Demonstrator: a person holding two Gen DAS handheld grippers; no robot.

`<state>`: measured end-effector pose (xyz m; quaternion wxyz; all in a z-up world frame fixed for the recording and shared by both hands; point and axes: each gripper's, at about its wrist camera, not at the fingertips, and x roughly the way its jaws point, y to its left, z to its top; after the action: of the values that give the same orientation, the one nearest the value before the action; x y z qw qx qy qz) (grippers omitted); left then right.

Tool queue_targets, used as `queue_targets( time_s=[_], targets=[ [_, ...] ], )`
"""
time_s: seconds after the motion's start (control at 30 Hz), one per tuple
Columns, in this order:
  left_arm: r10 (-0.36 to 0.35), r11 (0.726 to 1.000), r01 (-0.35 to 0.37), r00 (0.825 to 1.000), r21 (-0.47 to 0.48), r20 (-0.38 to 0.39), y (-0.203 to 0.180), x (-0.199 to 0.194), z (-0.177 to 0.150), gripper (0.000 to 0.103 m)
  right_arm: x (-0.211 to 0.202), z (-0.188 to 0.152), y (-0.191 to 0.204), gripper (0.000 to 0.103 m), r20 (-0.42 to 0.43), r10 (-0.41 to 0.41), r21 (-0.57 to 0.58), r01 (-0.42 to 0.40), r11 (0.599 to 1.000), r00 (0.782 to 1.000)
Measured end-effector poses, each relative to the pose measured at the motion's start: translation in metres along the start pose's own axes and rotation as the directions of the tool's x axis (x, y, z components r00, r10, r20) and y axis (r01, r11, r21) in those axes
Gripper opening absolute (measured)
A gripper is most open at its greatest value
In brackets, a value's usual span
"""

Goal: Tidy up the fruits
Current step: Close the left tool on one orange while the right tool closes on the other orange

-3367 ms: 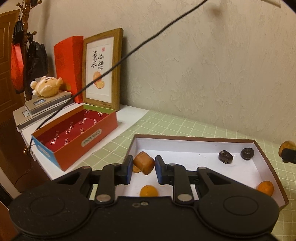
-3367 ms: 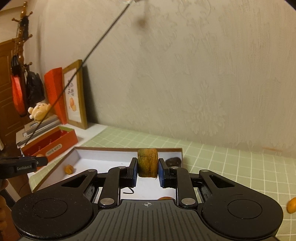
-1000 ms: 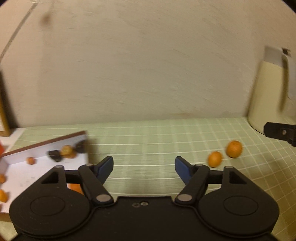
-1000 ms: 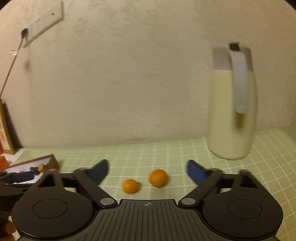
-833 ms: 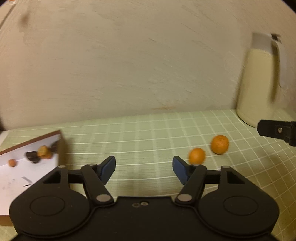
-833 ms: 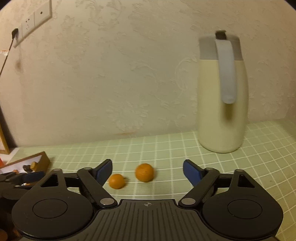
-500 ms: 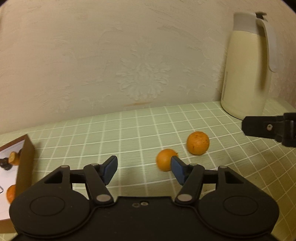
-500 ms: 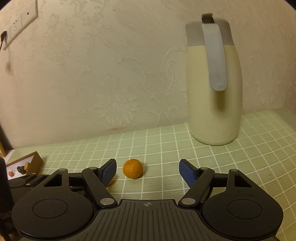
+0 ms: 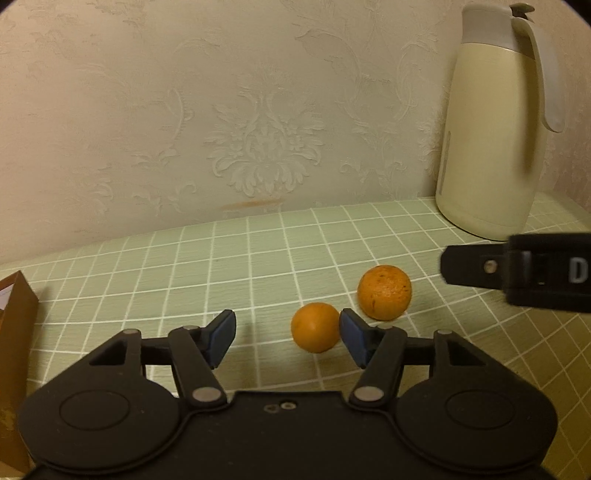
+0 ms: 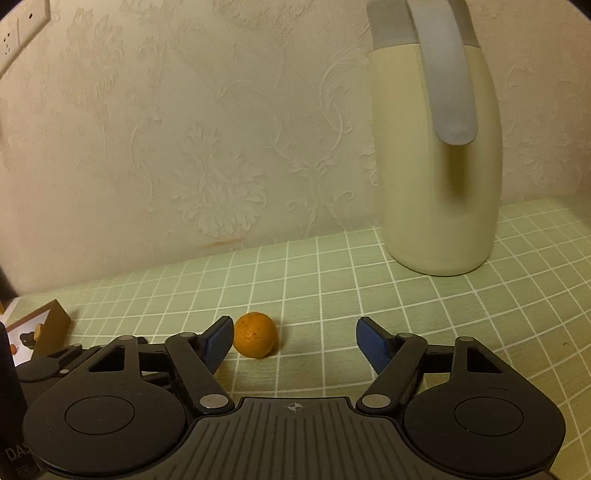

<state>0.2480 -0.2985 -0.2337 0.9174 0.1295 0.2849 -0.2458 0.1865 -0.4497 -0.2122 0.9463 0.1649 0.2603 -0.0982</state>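
Left wrist view: my left gripper point(image 9: 284, 334) fills the bottom of the frame, its blue-padded fingers spread wide and holding nothing. A small orange point(image 9: 315, 327) sits on the green checked counter point(image 9: 258, 258) just right of centre, inside the gap and just beside the right-hand pad; I cannot tell if they touch. A larger, speckled orange point(image 9: 384, 292) lies just beyond it, up and to the right, outside the fingers. At the right edge a black part of my right gripper point(image 9: 517, 275) juts in over the counter. A cream jug point(image 9: 491, 140) with a grey lid and handle stands in the upper right against the embossed wall point(image 9: 221, 110). At the far left edge I see the brown corner of a box point(image 9: 16, 332).

Right wrist view: my right gripper point(image 10: 295, 341) is also spread wide and empty. The speckled orange point(image 10: 255, 340) rests on the counter point(image 10: 332, 277) in the lower centre-left, just beside the left-hand pad and inside the gap. The jug point(image 10: 436, 147) towers in the upper right, handle facing me. The box point(image 10: 48, 325) shows at the lower left, with small dark and orange items in its white interior, too small to identify. A socket plate point(image 10: 22, 33) is in the upper left corner.
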Motion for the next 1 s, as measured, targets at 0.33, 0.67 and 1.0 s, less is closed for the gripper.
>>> queue_targets(
  time_s=[0.33, 0.67, 1.0],
  targets=[
    [-0.043, 0.999, 0.044, 0.999, 0.010, -0.026, -0.008, 0.013, -0.001, 0.022, 0.020, 0.004, 0.003, 0.060, -0.032, 0.011, -0.006, -0.011, 1.000, 0.999],
    [-0.010, 0.999, 0.009, 1.000, -0.034, -0.029, 0.003, 0.009, -0.010, 0.019, 0.030, 0.003, 0.006, 0.060, -0.057, 0.024, 0.005, -0.024, 1.000, 0.998],
    [0.062, 0.996, -0.065, 0.997, -0.066, -0.047, 0.032, -0.003, -0.017, 0.019, 0.057, 0.000, 0.021, 0.050, -0.108, 0.039, 0.014, -0.038, 0.999, 0.993]
  ],
)
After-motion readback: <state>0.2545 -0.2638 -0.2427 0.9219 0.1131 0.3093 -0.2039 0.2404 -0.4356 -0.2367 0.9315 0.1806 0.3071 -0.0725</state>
